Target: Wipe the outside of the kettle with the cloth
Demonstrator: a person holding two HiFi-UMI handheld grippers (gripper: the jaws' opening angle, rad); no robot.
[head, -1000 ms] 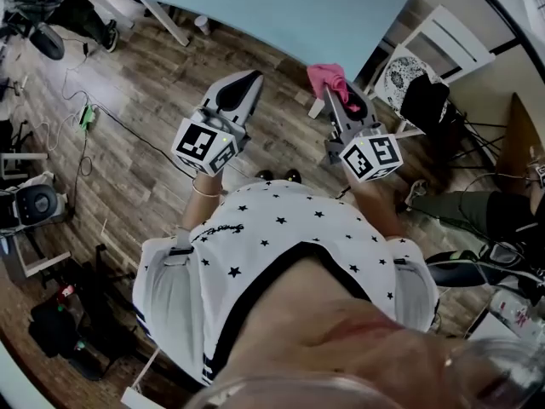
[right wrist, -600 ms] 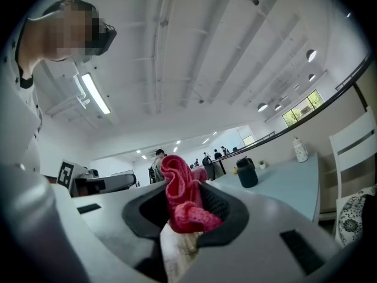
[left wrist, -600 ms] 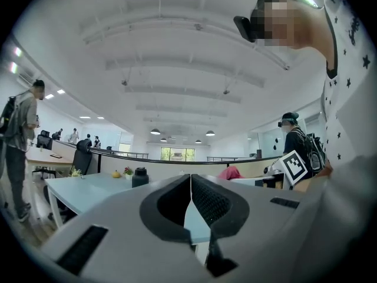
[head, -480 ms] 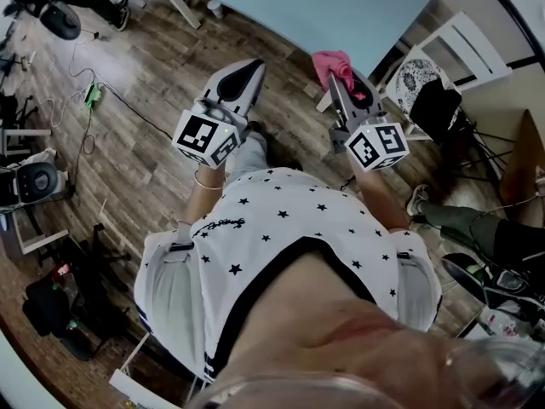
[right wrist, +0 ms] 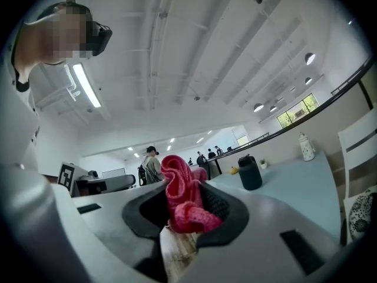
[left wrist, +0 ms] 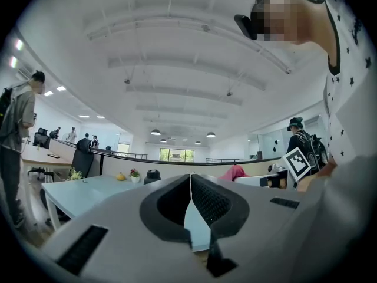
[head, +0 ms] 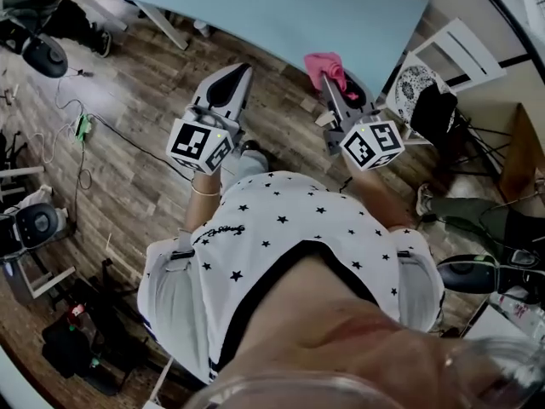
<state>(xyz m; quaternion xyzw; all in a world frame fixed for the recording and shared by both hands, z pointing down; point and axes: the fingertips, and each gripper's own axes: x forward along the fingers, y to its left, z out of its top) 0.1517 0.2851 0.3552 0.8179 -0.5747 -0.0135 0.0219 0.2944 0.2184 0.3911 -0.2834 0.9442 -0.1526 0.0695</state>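
Right tongs [right wrist: 184, 188]: pinching the pink cloth [right wrist: 187, 208], which bunches past the tips.
Left tongs [left wrist: 190, 178]: pressed together, empty.
Kettle [right wrist: 250, 172]: dark, upright on the blue desk [right wrist: 300, 187], well apart from both tongs.
Step in hand: bring the cloth in level and press its bunched side flat to the kettle's wall.
Change: more desk shows ahead than a second ago.

Premises are a large open-plan office. Long pale-blue desk [head: 281, 15] stands on wood-laminate floor [head: 145, 186] with trailing cables [head: 82, 164]. A black office chair [left wrist: 82, 161] sits at a far counter under rows of ceiling lights [left wrist: 155, 132], and several people [right wrist: 152, 165] stand about, some with backpacks.
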